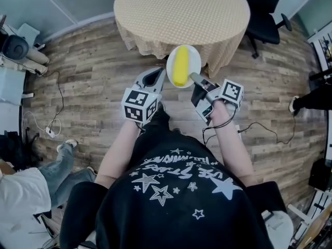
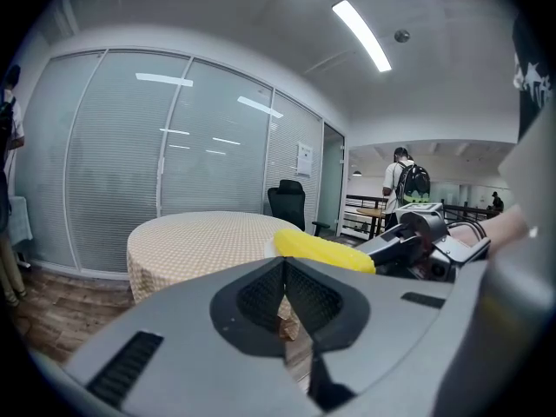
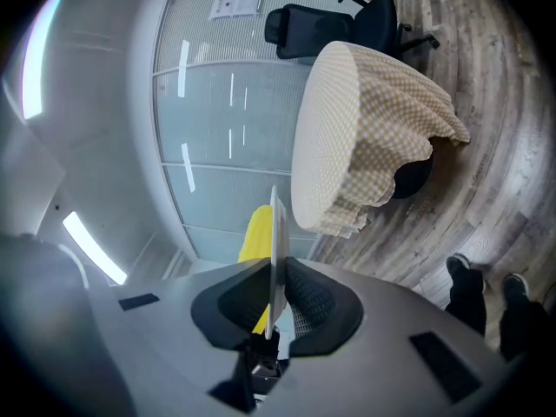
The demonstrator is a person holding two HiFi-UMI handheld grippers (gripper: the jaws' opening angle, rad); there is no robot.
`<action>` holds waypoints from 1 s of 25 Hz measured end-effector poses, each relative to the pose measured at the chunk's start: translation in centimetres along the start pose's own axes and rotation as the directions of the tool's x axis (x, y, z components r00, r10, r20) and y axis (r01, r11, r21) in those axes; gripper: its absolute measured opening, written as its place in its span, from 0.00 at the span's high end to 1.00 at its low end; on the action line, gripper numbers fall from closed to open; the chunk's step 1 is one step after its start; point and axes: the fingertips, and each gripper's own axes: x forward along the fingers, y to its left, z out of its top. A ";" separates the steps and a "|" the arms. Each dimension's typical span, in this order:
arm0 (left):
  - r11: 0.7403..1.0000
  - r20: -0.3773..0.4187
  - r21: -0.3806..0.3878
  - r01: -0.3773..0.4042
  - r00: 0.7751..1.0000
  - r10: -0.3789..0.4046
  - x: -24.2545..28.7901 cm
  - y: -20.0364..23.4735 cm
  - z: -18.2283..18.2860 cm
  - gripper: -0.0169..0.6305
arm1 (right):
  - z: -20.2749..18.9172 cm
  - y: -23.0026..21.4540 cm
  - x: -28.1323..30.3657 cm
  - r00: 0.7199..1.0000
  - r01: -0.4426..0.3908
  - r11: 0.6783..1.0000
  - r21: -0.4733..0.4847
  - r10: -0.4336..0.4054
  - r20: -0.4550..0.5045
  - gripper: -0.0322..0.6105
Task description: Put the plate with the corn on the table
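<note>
A white plate point(image 1: 184, 63) with a yellow corn cob point(image 1: 180, 65) on it hangs in the air just before the near edge of the round table point(image 1: 181, 9) with its beige checked cloth. My right gripper point(image 1: 195, 78) is shut on the plate's near rim. In the right gripper view the plate point(image 3: 276, 250) stands edge-on between the jaws of the right gripper point(image 3: 274, 289), the corn point(image 3: 254, 233) on its left side. My left gripper point(image 1: 154, 77) is beside the plate on the left, shut and holding nothing. Past the left gripper point(image 2: 285, 268) in its own view the corn point(image 2: 323, 250) shows.
A black office chair point(image 1: 264, 9) stands at the table's right. Cables point(image 1: 52, 128) lie on the wooden floor at the left. A seated person's legs point(image 1: 67, 165) are at the lower left. A person with a backpack point(image 2: 407, 185) stands far off.
</note>
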 end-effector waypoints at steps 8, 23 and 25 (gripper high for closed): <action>1.000 0.014 -0.015 0.007 1.000 -0.007 1.3 0.9 -1.5 0.97 | 0.0 -1.6 0.1 1.000 -0.010 1.000 0.015 0.010 0.018 0.88; 0.999 0.021 -0.019 0.045 0.999 -0.044 9.8 10.2 1.9 0.97 | 7.8 -0.7 9.5 0.998 -0.007 1.000 0.012 0.006 0.066 0.88; 0.999 0.017 -0.020 0.049 0.999 -0.049 10.7 11.5 2.3 0.97 | 8.6 -0.6 10.6 0.998 -0.002 1.000 0.015 0.001 0.071 0.88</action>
